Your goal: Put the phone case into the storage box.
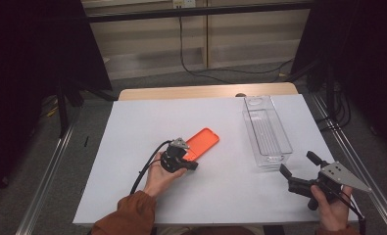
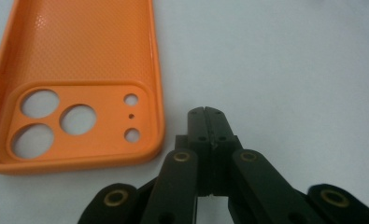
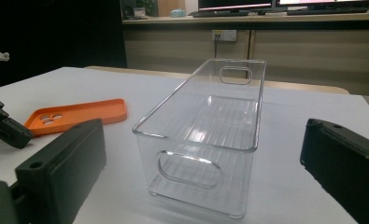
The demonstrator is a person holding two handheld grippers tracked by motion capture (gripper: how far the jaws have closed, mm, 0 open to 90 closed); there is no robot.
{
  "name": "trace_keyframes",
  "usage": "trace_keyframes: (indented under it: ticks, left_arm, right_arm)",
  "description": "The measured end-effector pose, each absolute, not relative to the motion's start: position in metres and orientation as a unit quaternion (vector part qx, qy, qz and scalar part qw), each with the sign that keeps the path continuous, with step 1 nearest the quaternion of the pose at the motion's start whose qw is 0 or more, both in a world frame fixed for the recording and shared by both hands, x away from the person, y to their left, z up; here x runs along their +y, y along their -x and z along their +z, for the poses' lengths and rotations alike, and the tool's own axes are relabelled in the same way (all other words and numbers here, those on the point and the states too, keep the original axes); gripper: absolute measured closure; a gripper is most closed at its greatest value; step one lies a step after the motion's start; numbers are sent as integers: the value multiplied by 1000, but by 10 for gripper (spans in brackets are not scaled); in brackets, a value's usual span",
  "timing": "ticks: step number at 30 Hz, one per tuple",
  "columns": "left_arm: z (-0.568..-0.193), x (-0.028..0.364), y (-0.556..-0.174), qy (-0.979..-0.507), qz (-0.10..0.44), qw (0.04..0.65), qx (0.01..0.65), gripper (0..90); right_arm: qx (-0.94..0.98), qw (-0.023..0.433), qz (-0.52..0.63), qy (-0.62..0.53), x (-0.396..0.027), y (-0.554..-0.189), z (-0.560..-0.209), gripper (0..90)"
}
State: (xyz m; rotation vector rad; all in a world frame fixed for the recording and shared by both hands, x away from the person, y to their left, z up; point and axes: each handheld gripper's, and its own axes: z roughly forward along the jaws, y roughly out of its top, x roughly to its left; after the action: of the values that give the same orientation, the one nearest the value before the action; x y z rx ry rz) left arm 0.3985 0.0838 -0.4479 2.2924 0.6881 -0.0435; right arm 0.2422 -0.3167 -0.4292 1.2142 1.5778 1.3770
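Left gripper point(image 2: 204, 112) fingers closed, empty, just beside orange phone case point(image 2: 79, 70); right gripper point(image 1: 299, 169) fingers wide open near clear bin point(image 1: 267, 129) on surface.

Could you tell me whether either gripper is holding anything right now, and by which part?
Nothing is held. The left gripper is shut beside the orange phone case; the right gripper is open.

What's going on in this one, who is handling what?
A person at a white-covered table holds a gripper in each hand. The left gripper, jaws shut on nothing, sits beside the camera-cutout end of an orange phone case lying inside-up. The right gripper is open and points toward a clear plastic bin, which is empty and stands apart from the case. Nothing is held yet.
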Motion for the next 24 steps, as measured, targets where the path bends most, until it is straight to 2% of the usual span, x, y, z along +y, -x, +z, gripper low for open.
trace_keyframes:
  ticks: [24]
  left_arm:
    - [-448, 90, -404, -887, -12, 365, 282, 900]
  right_arm:
    - [608, 353, 534, -470, -317, -242, -429, 0]
